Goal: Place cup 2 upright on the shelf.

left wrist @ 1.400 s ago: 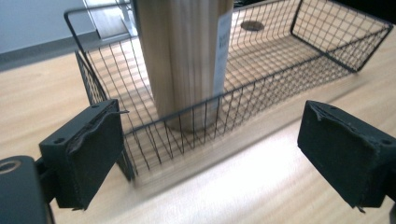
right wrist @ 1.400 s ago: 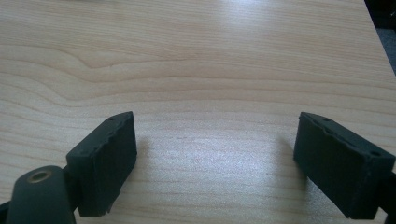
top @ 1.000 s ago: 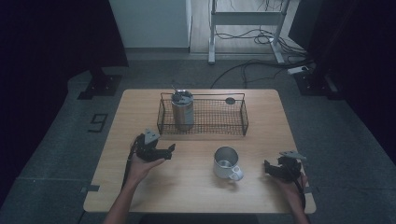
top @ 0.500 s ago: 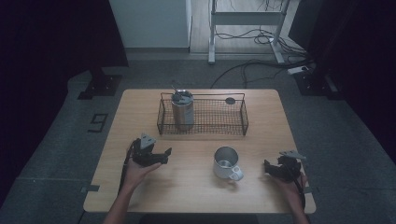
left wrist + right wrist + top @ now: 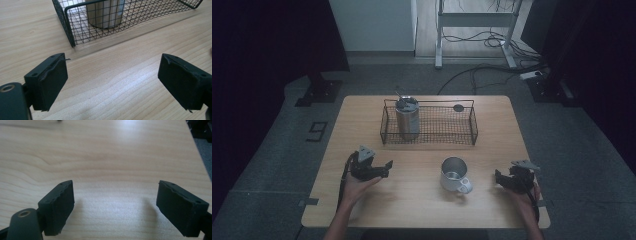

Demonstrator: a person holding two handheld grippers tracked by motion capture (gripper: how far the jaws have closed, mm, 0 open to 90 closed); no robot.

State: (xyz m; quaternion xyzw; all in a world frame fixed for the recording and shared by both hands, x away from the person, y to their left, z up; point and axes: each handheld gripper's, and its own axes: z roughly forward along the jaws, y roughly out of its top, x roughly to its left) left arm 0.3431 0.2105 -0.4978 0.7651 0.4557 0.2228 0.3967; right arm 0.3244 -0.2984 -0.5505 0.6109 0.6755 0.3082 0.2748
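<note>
One steel tumbler (image 5: pixel 407 118) is already stood in the wire basket (image 5: pixel 429 136); the mug (image 5: pixel 454 174) is left on the table, between left gripper (image 5: pixel 382 168) and right gripper (image 5: pixel 500 178), both spread, nothing held; right jaws just narrowed a bit

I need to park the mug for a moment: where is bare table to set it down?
Bare wood lies between the left gripper and the mug, in front of the wire basket. A narrower gap lies between mug and right gripper, both with open, empty jaws. The basket's right half is free; its left holds the steel tumbler.
</note>
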